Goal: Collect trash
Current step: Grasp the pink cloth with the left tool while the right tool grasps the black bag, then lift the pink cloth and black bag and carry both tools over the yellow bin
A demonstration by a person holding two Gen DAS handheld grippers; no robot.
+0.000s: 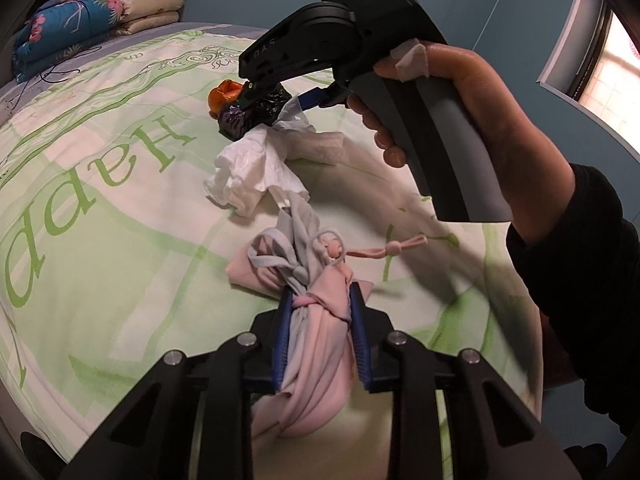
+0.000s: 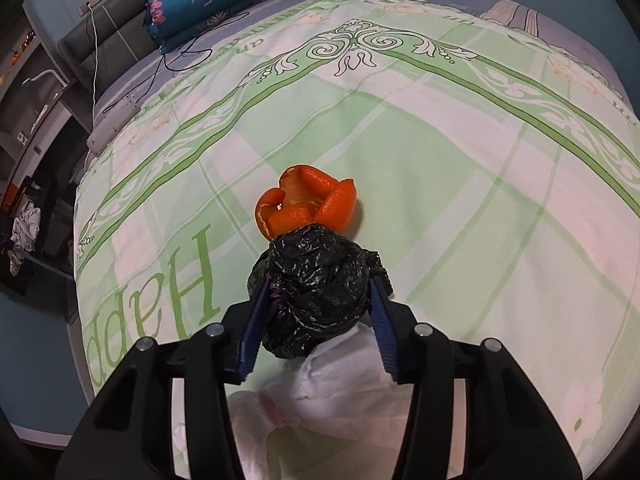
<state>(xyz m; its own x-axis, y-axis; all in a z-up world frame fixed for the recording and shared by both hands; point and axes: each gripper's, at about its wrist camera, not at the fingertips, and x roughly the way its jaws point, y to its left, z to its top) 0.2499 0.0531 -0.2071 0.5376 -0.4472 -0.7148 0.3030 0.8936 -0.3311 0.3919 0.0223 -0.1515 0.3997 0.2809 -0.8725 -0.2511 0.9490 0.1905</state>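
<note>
My left gripper (image 1: 320, 300) is shut on a pink and grey drawstring cloth bag (image 1: 316, 344) lying on the bed. Beyond it lie crumpled white tissues (image 1: 248, 172), a crumpled black plastic bag (image 1: 256, 114) and an orange peel (image 1: 224, 94). My right gripper (image 1: 276, 100) is over that pile. In the right wrist view the right gripper (image 2: 320, 284) has its blue fingers (image 2: 382, 320) closed around the black plastic bag (image 2: 320, 296). The orange peel (image 2: 308, 204) lies just past it and white tissue (image 2: 340, 364) lies under it.
A green and white bedsheet (image 2: 440, 160) covers the bed. Folded blankets (image 2: 200, 4) are stacked at the head, with black cables (image 2: 176, 60) and a white power strip (image 2: 112, 124) beside them. The bed's left edge drops off to the floor.
</note>
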